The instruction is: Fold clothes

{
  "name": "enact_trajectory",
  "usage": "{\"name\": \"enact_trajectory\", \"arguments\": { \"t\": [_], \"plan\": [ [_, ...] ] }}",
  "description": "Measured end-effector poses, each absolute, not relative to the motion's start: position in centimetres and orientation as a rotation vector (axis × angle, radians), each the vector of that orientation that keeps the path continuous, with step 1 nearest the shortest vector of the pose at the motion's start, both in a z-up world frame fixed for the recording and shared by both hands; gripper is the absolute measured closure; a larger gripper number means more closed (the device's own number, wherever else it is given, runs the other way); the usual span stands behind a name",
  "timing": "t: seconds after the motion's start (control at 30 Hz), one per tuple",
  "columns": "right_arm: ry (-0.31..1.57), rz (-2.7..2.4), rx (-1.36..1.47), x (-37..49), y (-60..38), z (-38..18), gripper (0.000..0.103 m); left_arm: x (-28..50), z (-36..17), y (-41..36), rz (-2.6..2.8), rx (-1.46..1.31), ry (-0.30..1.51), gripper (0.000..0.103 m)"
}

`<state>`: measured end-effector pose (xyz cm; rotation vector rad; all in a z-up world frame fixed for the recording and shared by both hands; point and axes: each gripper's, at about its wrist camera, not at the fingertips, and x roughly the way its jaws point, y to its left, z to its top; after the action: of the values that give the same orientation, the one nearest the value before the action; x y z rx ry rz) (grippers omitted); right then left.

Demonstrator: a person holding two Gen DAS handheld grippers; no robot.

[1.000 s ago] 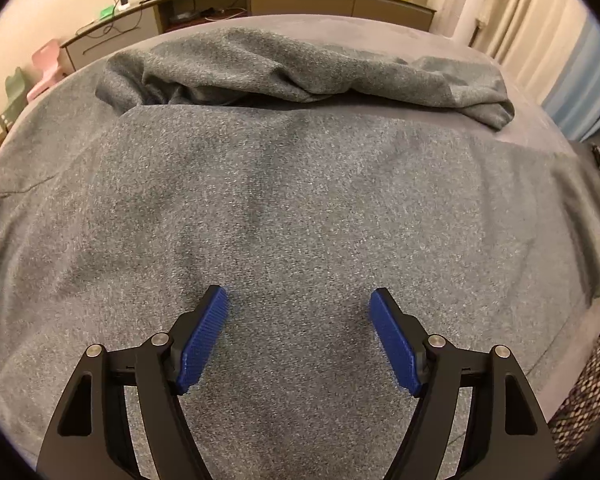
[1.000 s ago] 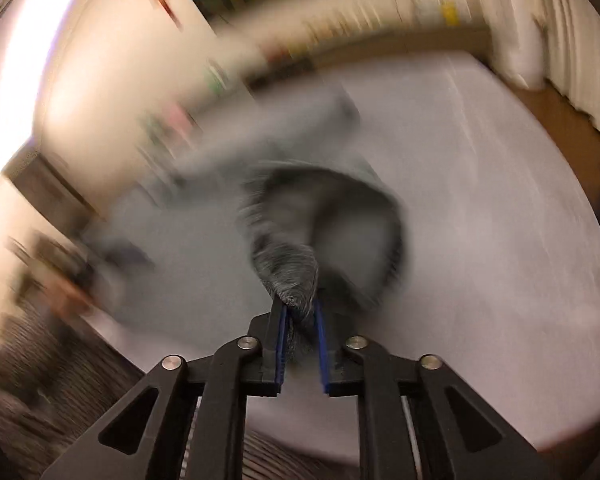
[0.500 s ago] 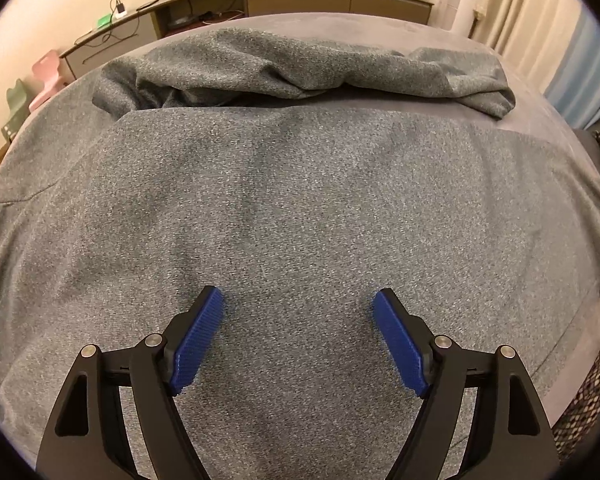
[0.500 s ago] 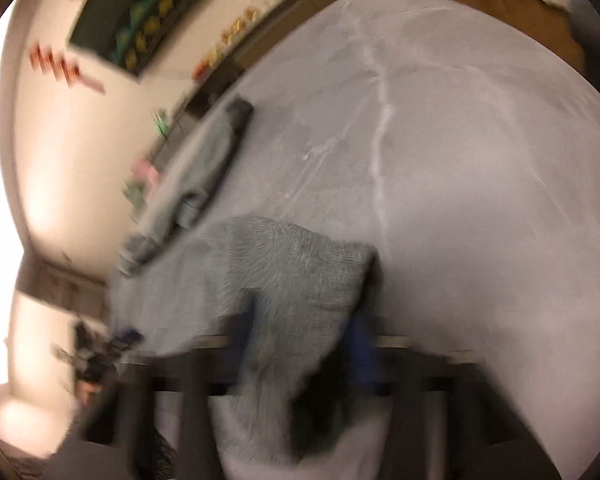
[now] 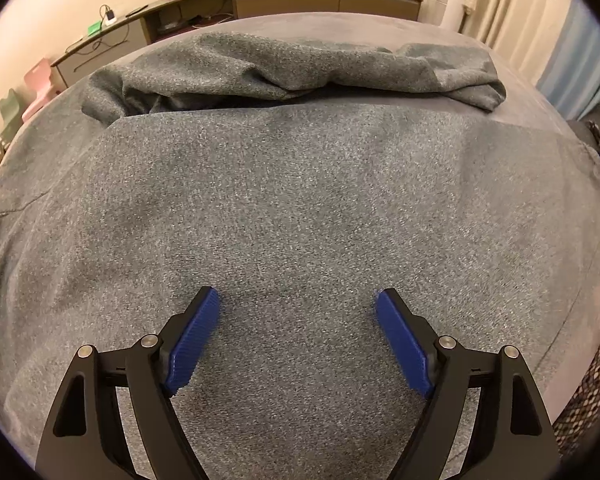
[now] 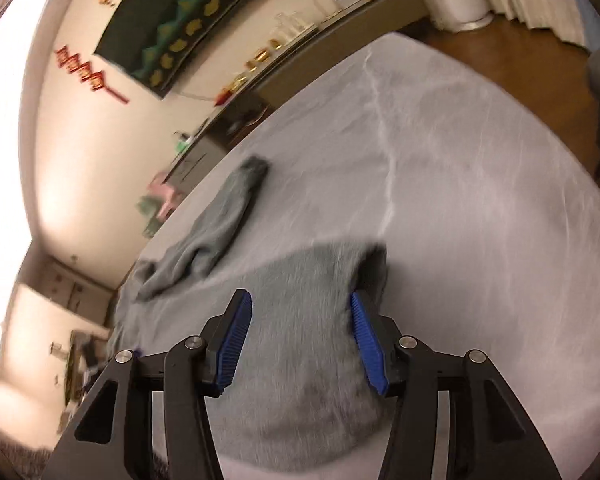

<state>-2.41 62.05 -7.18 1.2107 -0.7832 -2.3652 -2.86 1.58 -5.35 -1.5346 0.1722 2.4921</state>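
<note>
Spread over a wide grey bed (image 6: 480, 168), a grey sweater (image 5: 300, 208) is seen lying flat, one sleeve (image 5: 300, 68) bunched along its far edge. Left gripper (image 5: 296, 300) is held wide open above it; right gripper (image 6: 300, 304) jaws have just been opened, nothing gripped, sweater cloth beneath

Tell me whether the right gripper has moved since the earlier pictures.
Yes. The right gripper swung along the bed, away from the wall banner, dropping the grey garment; its jaws have just been opening and stand clear of the cloth.

Warm dim light; fisheye edges dark; right view blurred, glare left.
</note>
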Motion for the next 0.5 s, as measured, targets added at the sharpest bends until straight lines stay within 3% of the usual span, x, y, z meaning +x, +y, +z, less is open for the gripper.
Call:
{"name": "enact_trajectory", "arguments": {
  "t": [0.1,0.3,0.4,0.5],
  "plan": [
    [-0.579,-2.309,1.288,-1.5,60.9,-7.7,0.040,-2.8,-5.3,1.7,2.491,-1.545,0.172,0.020],
    [-0.270,-2.223,1.372,0.1,60.4,-8.3,0.040,-2.9,-5.1,1.8,2.496,-1.580,0.155,0.020],
    [-0.130,-2.210,1.370,1.1,59.0,-8.2,0.081,-3.2,-5.1,2.1,2.506,-1.600,0.144,0.020],
    [-0.056,-2.260,1.355,1.9,58.6,-5.9,0.082,-3.3,-5.0,2.7,2.507,-1.615,0.136,0.020]
  ]
}}
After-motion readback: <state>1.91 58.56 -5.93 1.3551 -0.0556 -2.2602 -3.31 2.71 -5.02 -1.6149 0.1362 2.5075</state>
